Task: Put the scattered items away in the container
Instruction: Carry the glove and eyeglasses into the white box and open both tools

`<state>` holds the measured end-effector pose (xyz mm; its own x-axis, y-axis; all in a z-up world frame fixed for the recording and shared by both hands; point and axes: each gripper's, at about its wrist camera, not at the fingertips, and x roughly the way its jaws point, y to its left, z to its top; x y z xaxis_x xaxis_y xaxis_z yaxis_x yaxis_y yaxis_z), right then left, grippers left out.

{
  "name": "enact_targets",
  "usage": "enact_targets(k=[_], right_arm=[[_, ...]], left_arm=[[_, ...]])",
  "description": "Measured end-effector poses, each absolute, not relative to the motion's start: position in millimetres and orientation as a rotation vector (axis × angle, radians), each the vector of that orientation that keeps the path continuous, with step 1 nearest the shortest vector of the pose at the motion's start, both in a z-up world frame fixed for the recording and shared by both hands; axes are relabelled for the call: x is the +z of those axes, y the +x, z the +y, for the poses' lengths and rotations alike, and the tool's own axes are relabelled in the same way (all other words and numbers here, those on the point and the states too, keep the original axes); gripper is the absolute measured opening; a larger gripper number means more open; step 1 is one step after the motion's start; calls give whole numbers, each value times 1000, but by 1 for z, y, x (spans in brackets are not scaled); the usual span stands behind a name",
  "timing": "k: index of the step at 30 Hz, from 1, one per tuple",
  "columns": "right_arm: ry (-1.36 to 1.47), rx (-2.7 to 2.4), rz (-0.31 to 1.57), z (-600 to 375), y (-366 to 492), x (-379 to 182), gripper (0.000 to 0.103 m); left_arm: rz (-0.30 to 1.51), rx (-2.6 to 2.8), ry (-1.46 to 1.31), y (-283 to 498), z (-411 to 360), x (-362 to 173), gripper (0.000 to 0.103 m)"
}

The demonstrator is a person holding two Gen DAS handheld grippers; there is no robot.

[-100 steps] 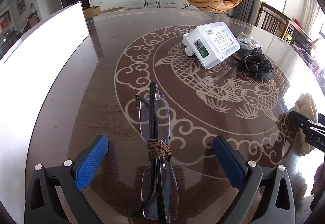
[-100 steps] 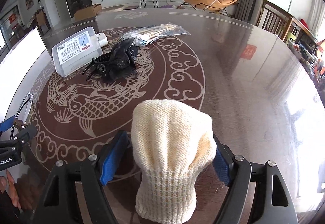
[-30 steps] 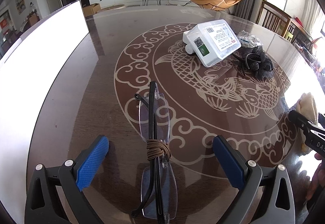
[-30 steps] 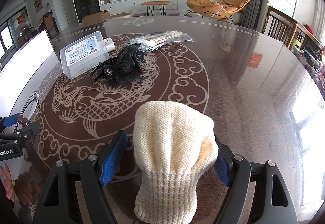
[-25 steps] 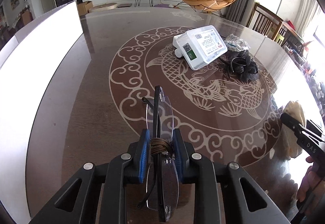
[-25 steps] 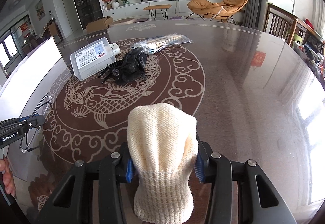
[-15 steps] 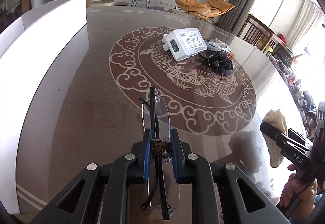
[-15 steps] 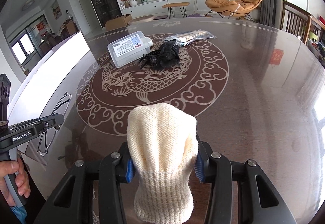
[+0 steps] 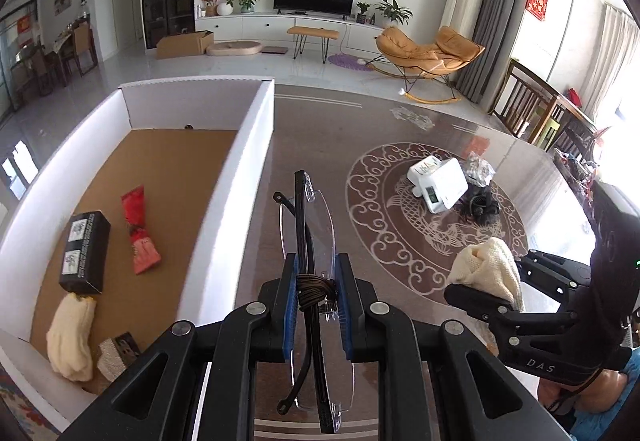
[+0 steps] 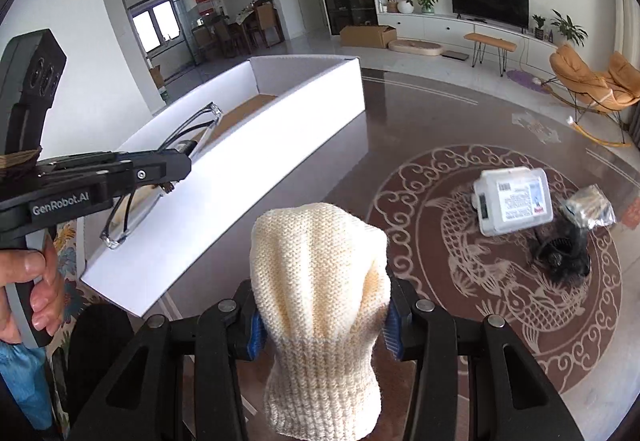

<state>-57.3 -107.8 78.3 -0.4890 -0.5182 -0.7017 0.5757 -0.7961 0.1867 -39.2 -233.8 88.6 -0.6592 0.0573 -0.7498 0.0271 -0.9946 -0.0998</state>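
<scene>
My left gripper [image 9: 316,291] is shut on a pair of rimless glasses [image 9: 306,225] with a brown cord at the bridge, held up in the air beside the right wall of the white box [image 9: 248,177]. My right gripper [image 10: 320,317] is shut on a cream knitted sock [image 10: 320,281], lifted above the table. In the right wrist view the left gripper [image 10: 120,169] holds the glasses [image 10: 160,177] near the box's near wall [image 10: 240,177]. In the left wrist view the right gripper [image 9: 504,297] with the sock [image 9: 488,267] is at the right.
Inside the box lie a black carton [image 9: 84,251], a red packet [image 9: 138,233] and a cream sock [image 9: 72,337]. On the dark table [image 10: 400,113] lie a white plastic case [image 10: 514,199], a black hair clip [image 10: 564,249] and a clear bag [image 10: 588,207].
Both grippers closed, the left on the glasses and the right on the sock, then rose off the table and swung left toward the white box, whose inside now shows.
</scene>
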Motion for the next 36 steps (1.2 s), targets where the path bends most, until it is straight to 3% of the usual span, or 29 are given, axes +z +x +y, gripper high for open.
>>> enact_targets(k=[4,8,13,19,20,22,23,24,29,32,36], right_arm=[[889,-2208,111,-188,-95,127,46],[847,-2187,164,-265,-154,140,46],[999,-2160,161,-325,-237,109,46],[1175,-2154,213,-362,-296,63,50],[1205,-2153,224,-367,-303,57,53],[1279,-2118,228,-374,-312,43,66],[1272,-2133,251,-377,-312,42,67],[1250,-2141,259,-379,-310,43,67],[1174,-2139,203,-366,-291,63,70],[1025,-2210,186,-321,-251,85,70],[944,-2293,54,-216,-192,94,70]], left_arm=[[-275,2938,-1303,-61,-307,103,17],[-440,2971,-1349,-92,-361,96,17],[-653,2895,-1420,-131,-388,61,17],[-757,2798,-1569,-163,-394,10,18],[-780,2783,-1599,-166,-395,4,21],[-799,2755,-1663,-171,-397,-6,44],[-792,2757,-1677,-171,-397,-9,63],[-781,2772,-1672,-170,-396,-9,71],[-689,2878,-1616,-152,-385,18,71],[-521,2954,-1503,-133,-358,52,71],[-185,2924,-1437,-108,-282,78,80]])
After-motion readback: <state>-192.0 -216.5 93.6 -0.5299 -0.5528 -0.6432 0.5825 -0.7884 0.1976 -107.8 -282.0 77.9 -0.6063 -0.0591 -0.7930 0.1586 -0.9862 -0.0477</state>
